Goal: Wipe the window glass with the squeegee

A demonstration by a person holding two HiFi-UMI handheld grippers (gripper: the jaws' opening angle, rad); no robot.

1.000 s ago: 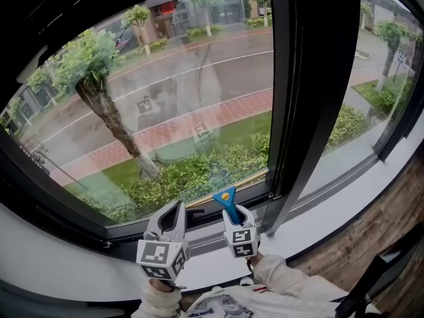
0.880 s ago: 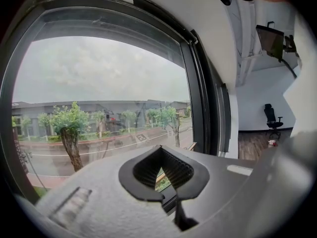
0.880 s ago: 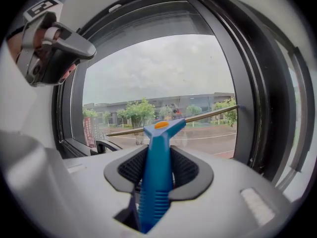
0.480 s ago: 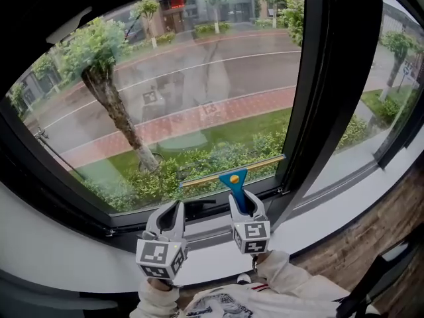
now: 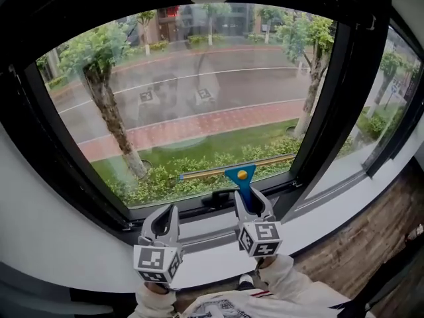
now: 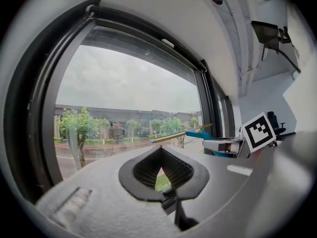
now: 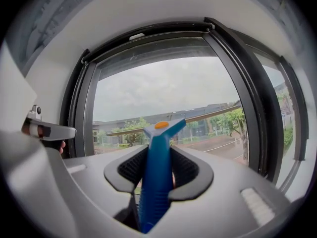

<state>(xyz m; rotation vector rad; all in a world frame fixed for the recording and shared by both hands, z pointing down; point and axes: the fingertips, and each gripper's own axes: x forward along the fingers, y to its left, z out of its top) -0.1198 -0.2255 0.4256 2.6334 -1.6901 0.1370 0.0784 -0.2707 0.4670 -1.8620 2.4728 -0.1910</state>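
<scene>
low on the large window glass (image 5: 199,91), just above the bottom edge of the black window frame (image 5: 199,207), the long yellowish blade of the blue-handled plastic squeegee (image 5: 240,176) lies across the pane, tilted up toward the right. the right gripper (image 5: 250,203) has its fingers (image 7: 130,168) closed on the blue handle, which stands upright between them. the left gripper (image 5: 165,217) hovers beside it over the white sill (image 5: 209,257), apart from the squeegee, its fingers (image 6: 143,168) drawn together at the tips with nothing between them.
</scene>
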